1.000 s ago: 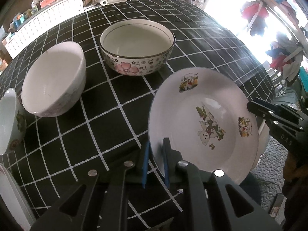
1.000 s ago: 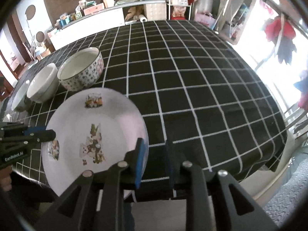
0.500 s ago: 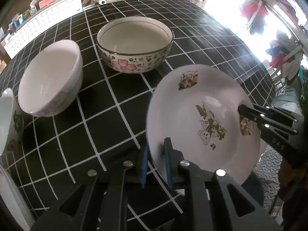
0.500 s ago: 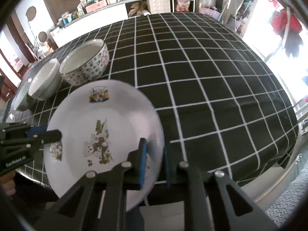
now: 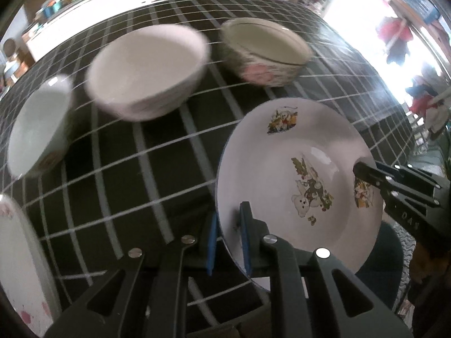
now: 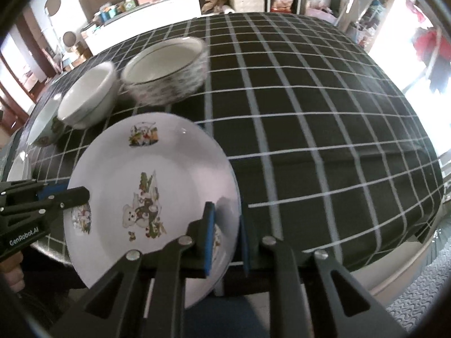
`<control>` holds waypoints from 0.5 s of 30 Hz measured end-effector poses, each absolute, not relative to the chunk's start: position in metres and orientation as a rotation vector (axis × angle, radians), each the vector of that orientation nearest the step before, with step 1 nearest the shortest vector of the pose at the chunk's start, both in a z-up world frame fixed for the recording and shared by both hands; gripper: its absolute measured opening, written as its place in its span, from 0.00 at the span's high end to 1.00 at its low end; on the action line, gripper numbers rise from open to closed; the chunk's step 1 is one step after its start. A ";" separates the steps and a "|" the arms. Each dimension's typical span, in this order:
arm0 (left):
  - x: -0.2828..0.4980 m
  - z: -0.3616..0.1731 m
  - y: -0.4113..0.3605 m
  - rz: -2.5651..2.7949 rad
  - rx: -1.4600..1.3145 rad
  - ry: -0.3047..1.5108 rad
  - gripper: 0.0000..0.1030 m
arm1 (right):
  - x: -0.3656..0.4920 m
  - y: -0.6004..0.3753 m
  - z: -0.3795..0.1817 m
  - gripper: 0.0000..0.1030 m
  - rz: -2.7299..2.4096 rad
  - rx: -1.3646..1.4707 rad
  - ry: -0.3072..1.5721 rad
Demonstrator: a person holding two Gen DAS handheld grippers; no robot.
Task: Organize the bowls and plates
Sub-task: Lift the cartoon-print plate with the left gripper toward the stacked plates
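A white plate (image 5: 296, 152) (image 6: 152, 169) printed with cartoon bears hangs tilted over the near edge of the black checked table (image 5: 126, 169) (image 6: 310, 112). My left gripper (image 5: 229, 214) (image 6: 81, 194) is shut on its left rim. On the opposite rim my right gripper (image 6: 225, 214) (image 5: 363, 169) is clamped as well. Behind the plate stand a floral bowl (image 5: 265, 53) (image 6: 166, 70), a plain white bowl (image 5: 146, 70) (image 6: 87, 98) and a smaller patterned bowl (image 5: 36, 124) (image 6: 45, 129).
Another white plate (image 5: 19, 267) with pink marks shows at the lower left of the left wrist view. The right half of the cloth is bare in the right wrist view. Shelves and clutter line the far wall. A hand (image 6: 11, 276) grips the left tool.
The right gripper's jaws have narrowed onto the plate's rim. Both grippers have carried the plate leftward along the table edge, so the bowls have slid right in view.
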State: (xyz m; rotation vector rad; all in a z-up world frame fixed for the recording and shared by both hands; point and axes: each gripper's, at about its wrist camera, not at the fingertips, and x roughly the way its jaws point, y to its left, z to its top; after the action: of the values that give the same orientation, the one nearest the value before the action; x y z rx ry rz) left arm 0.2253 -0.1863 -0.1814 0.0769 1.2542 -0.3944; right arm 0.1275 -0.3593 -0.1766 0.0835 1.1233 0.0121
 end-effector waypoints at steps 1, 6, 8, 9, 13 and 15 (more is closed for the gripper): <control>0.224 -0.181 -0.176 -0.376 0.070 1.255 0.87 | 0.128 -0.348 -0.176 0.81 0.023 0.066 1.129; 0.216 -0.181 -0.137 -0.317 0.035 1.261 0.87 | 0.131 -0.311 -0.178 0.81 0.071 0.044 1.147; 0.212 -0.181 -0.121 -0.288 0.018 1.263 0.87 | 0.132 -0.295 -0.179 0.81 0.090 0.034 1.148; 0.210 -0.181 -0.114 -0.277 0.011 1.263 0.87 | 0.132 -0.288 -0.180 0.81 0.100 0.031 1.149; 0.198 -0.182 -0.084 -0.231 -0.024 1.263 0.87 | 0.133 -0.262 -0.181 0.81 0.135 0.007 1.156; 0.193 -0.183 -0.069 -0.215 -0.036 1.261 0.87 | 0.135 -0.250 -0.182 0.81 0.155 -0.005 1.161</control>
State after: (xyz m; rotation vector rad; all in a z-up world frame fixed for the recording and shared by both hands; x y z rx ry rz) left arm 0.1928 -0.0688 -0.1827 -0.0362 1.2608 -0.2150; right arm 0.1354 -0.2499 -0.1816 -0.0049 1.1615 0.1548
